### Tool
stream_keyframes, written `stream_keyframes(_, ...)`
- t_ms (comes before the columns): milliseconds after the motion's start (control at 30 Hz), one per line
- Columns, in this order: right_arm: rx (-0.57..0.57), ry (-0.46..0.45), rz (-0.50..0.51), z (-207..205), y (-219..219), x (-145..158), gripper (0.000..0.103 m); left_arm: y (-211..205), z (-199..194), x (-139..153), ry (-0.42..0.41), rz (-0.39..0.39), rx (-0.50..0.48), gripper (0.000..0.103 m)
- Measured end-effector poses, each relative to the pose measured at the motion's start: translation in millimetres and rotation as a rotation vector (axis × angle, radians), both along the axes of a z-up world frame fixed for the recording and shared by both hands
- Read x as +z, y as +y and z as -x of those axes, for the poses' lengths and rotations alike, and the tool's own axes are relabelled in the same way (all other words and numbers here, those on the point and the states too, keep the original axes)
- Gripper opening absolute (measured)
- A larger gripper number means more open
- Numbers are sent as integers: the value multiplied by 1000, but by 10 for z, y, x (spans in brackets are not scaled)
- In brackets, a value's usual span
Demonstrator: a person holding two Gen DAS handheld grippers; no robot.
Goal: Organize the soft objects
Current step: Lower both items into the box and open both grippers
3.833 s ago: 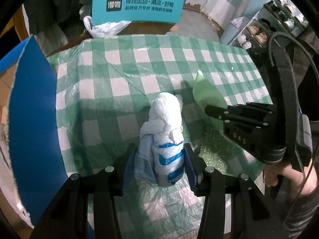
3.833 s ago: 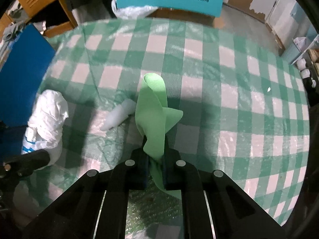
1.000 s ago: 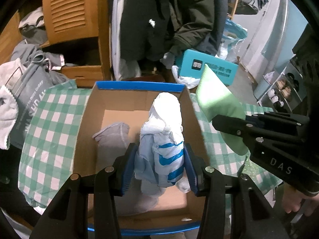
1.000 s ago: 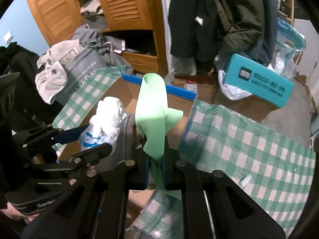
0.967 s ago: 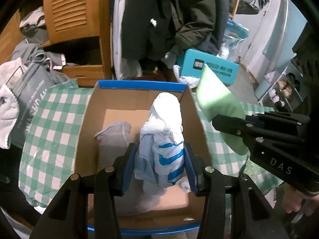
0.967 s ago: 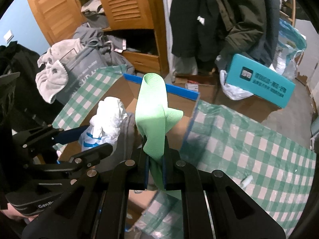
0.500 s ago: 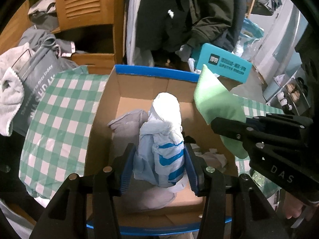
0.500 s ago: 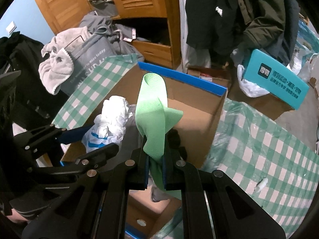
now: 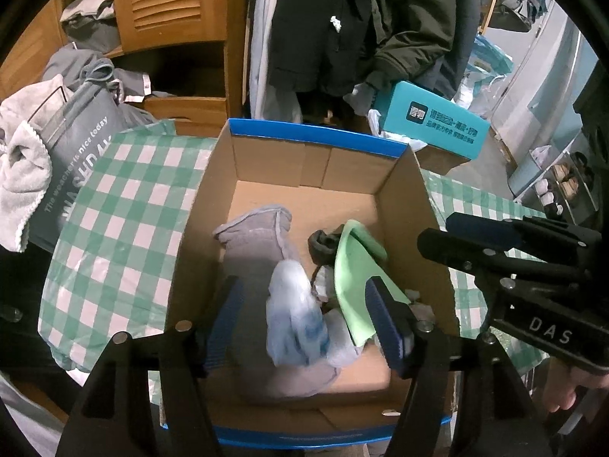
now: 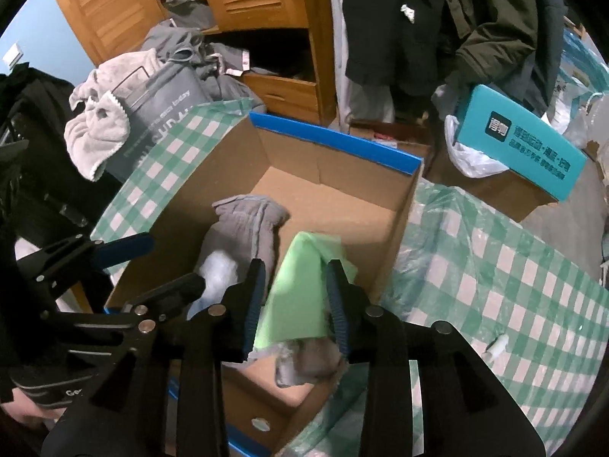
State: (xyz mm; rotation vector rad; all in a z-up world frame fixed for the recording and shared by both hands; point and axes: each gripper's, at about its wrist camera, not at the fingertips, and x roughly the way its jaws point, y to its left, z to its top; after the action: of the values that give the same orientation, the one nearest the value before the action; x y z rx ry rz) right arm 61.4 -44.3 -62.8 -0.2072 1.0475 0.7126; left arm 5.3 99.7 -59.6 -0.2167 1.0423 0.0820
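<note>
Now both your grippers tilt steeply down over the open cardboard box (image 9: 403, 205). Your left gripper (image 9: 304, 316) has just been opening; its jaws stand wide, and the blurred white-and-blue bundle (image 9: 293, 316) sits loose between them, above the grey cloth (image 9: 255, 236). Your right gripper (image 10: 293, 304), to its right, has also just been parting, its pads standing clear of the green cloth (image 10: 300, 285) inside the box.

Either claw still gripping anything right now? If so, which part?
Nothing held. Both claws have just been opening: the white-and-blue bundle sits loose between the left claw pads, the green cloth drops free of the right claw into the cardboard box.
</note>
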Motion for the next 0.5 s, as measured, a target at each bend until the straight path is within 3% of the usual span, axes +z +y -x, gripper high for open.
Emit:
stream_keyframes(133,-18,-3,2,-1,-92,33,48,-77,-4,1,-2,2,-21,68)
stream_keyframes(367,-37,-19,18,65,-241,91,50,-314,-1,79,-22,2,-81,68)
stream_keyframes(500,-57,-40,12,89,-367,155,57,-440,-1,127,-34,-3,-109,68)
